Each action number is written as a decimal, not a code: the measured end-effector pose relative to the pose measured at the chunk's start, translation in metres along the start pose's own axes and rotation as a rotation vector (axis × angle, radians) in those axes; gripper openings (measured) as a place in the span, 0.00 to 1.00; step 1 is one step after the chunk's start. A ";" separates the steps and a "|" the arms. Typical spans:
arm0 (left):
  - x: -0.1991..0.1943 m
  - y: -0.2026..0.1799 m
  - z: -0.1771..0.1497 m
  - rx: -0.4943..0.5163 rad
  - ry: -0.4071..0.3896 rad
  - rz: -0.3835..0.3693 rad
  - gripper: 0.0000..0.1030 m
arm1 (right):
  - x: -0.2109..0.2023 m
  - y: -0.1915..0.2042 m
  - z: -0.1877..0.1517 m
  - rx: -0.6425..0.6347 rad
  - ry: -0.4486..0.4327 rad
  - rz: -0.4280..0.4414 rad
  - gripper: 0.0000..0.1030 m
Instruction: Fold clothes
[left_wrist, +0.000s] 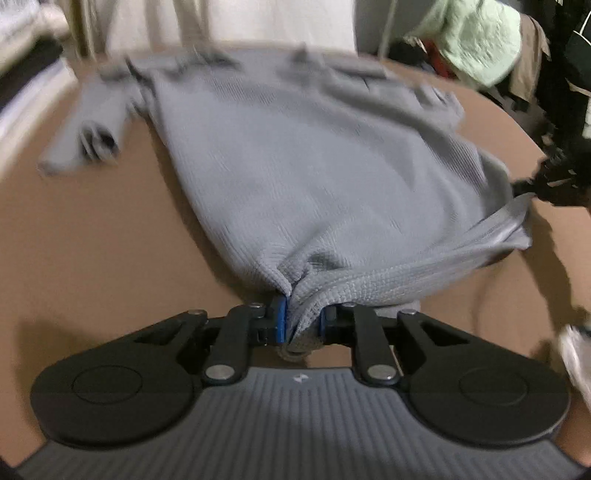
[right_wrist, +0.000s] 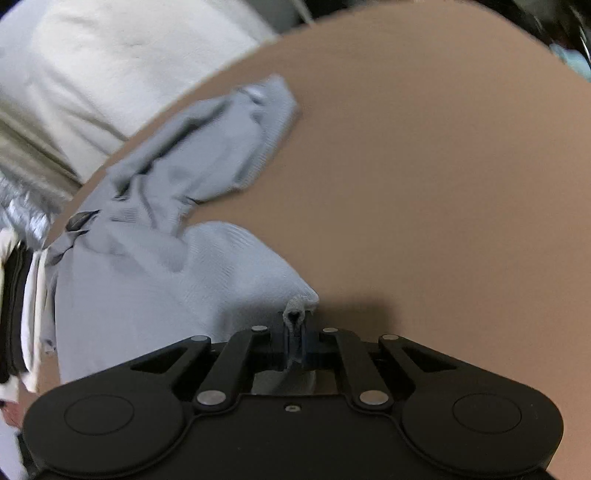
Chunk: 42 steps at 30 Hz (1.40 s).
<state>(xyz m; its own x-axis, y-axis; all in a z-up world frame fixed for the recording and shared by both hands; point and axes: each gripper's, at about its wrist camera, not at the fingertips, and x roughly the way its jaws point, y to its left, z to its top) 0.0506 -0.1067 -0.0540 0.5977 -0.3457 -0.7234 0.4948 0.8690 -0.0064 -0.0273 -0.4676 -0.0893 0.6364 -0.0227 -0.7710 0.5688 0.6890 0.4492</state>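
Note:
A grey waffle-knit sweater (left_wrist: 295, 155) lies spread on the brown table (left_wrist: 92, 229), collar end far from me, one sleeve (left_wrist: 92, 125) stretched out to the left. My left gripper (left_wrist: 301, 321) is shut on a bunched corner of its hem, which is lifted slightly. At the right edge of that view the other hem corner (left_wrist: 513, 218) is pinched by my right gripper (left_wrist: 543, 186), seen dark and blurred. In the right wrist view the sweater (right_wrist: 147, 280) fills the left side, its other sleeve (right_wrist: 221, 147) reaches away, and my right gripper (right_wrist: 295, 332) is shut on the hem corner.
A pale green garment (left_wrist: 476, 37) and dark clothes hang at the back right. White fabric (right_wrist: 110, 55) lies beyond the table's far edge. Open brown tabletop (right_wrist: 424, 184) spreads to the right of the sweater. A white blurred shape (left_wrist: 576, 358) shows at the right edge.

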 end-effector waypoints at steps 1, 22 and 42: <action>-0.018 -0.006 0.005 0.087 -0.097 0.101 0.13 | -0.006 0.008 -0.001 -0.036 -0.043 0.008 0.08; -0.086 -0.002 -0.046 0.390 0.036 0.219 0.23 | -0.179 0.042 -0.064 -0.139 -0.506 -0.195 0.07; -0.020 -0.014 -0.064 0.351 0.201 -0.047 0.36 | -0.075 0.017 -0.036 0.065 -0.227 0.193 0.41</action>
<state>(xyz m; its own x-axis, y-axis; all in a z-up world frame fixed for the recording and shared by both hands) -0.0084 -0.0899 -0.0837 0.4511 -0.2760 -0.8487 0.7247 0.6684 0.1678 -0.0841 -0.4288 -0.0403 0.8320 -0.0623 -0.5513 0.4534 0.6490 0.6109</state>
